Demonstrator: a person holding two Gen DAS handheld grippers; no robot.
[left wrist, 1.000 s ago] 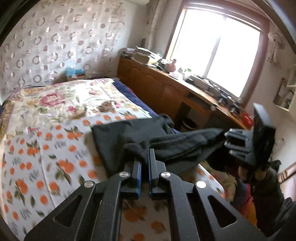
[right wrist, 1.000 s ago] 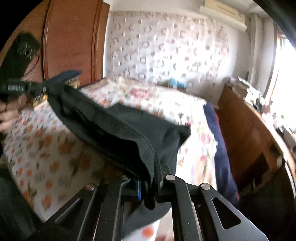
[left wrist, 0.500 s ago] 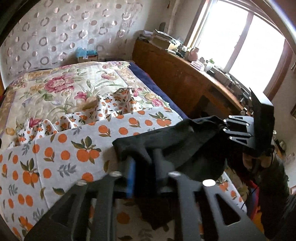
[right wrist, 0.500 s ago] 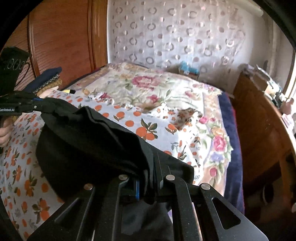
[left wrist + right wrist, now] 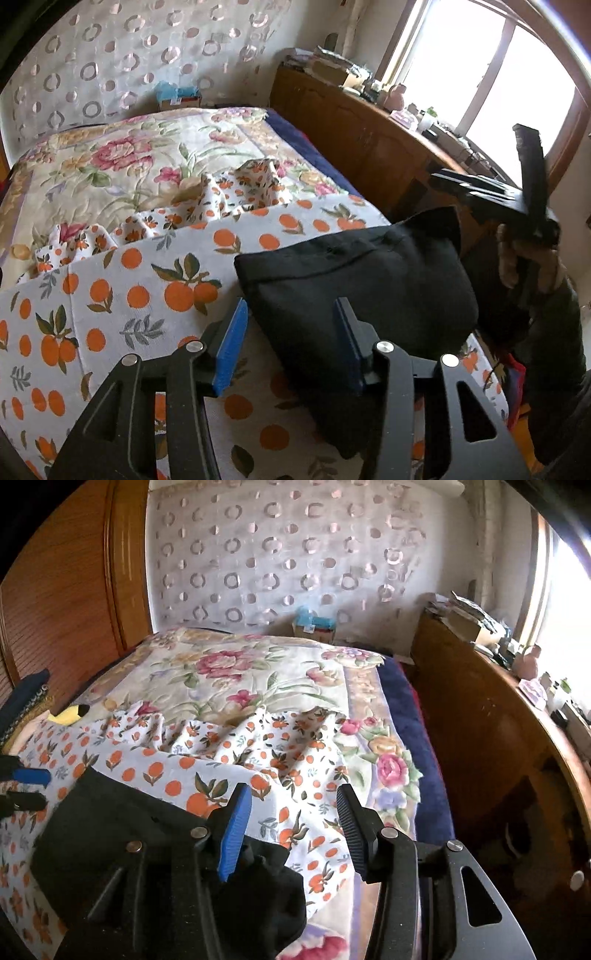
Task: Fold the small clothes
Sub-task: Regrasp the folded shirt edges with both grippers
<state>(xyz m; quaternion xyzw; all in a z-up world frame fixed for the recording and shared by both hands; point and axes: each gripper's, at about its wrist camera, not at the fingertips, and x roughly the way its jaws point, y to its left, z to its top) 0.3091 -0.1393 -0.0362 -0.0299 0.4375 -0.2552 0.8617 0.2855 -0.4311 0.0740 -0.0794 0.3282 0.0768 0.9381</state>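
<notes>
Black garment [image 5: 362,280] lies folded on the bedsheet [image 5: 122,295] under both opening, unclamped tools [image 5: 291,343] [image 5: 293,827].

I see a bed under a cream floral quilt [image 5: 236,672] against a far wall hung with a white ring-patterned curtain [image 5: 280,561]. On the right, a long brown wooden cabinet [image 5: 354,136] with a cluttered top runs beneath a bright window [image 5: 491,77]; on the left stands a brown wooden wardrobe [image 5: 62,602].
</notes>
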